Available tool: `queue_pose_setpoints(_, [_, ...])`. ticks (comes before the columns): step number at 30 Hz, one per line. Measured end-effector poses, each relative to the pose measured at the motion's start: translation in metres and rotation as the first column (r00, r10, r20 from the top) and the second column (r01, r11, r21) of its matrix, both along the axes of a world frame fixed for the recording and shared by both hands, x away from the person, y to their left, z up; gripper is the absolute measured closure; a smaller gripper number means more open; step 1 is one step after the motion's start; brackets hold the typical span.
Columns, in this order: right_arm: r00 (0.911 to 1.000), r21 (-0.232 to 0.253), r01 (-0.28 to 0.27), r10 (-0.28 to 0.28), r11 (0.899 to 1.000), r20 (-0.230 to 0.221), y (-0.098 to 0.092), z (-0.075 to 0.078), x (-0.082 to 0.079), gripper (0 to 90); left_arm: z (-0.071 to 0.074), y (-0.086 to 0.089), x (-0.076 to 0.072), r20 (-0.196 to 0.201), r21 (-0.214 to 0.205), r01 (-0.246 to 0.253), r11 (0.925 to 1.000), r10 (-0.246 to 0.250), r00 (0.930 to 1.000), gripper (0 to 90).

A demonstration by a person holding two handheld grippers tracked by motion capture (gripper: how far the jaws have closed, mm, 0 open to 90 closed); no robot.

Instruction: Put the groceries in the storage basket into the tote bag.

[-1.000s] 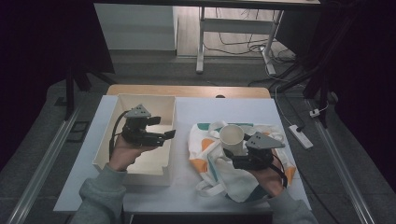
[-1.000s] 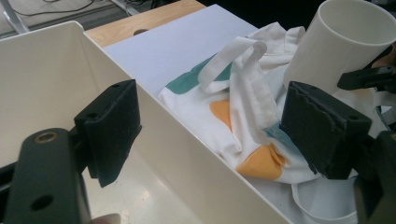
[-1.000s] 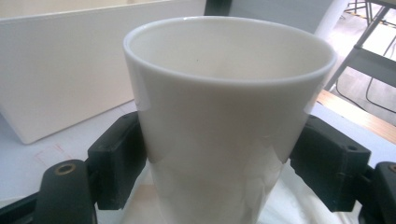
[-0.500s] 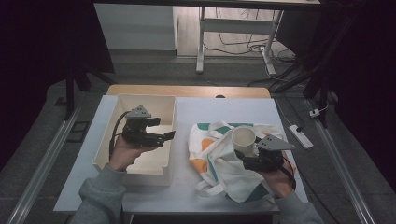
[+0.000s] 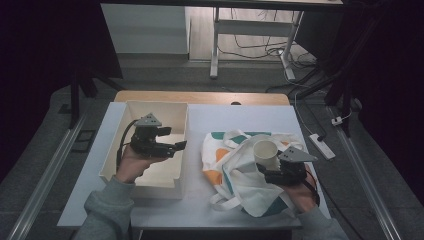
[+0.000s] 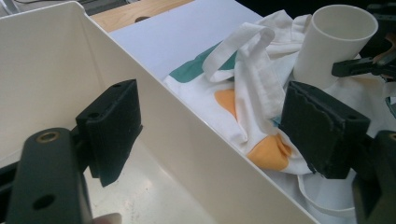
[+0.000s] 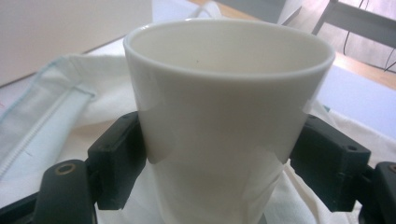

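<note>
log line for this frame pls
right gripper: shut on cup, above tote bag | left gripper: open, straddling box wall

Left gripper [image 5: 175, 146]: I hold it in my left hand [image 5: 131, 162], forearm in from the bottom left in a grey sleeve [image 5: 107, 210]. It lies roughly level, pointing right. Jaws stand wide apart with nothing gripped; the pads [image 6: 114, 128] face each other across a broad gap.

Right gripper [image 5: 262, 171]: I hold it in my right hand [image 5: 302, 192], forearm in from the bottom right. It points left and slightly away from me. Jaws are closed on a cup [image 7: 224, 121], one pad on each side of its wall, holding it upright.
</note>
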State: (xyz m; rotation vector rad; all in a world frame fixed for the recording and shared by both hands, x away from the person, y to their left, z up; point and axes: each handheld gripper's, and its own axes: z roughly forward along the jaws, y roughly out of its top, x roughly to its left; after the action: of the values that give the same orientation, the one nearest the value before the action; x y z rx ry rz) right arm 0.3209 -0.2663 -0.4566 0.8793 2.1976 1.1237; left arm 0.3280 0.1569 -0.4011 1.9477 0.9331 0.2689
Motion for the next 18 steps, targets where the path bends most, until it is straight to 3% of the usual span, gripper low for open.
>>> queue_pose_setpoints(13, [0.9984, -0.003, -0.017, 0.016, 1.0, -0.054, 0.002, -0.018, 0.005, 21.9, -0.001, 0.001, 0.001, -0.005, 0.002, -0.005, 1.0, 0.005, 1.0, 20.7])
queue_pose_setpoints(18, [0.9979, -0.025, -0.03, 0.029, 0.999, -0.058, 0.006, -0.025, 0.007, 21.9, -0.002, 0.002, 0.001, -0.006, 0.006, -0.005, 1.0, 0.005, 1.0, 20.7])
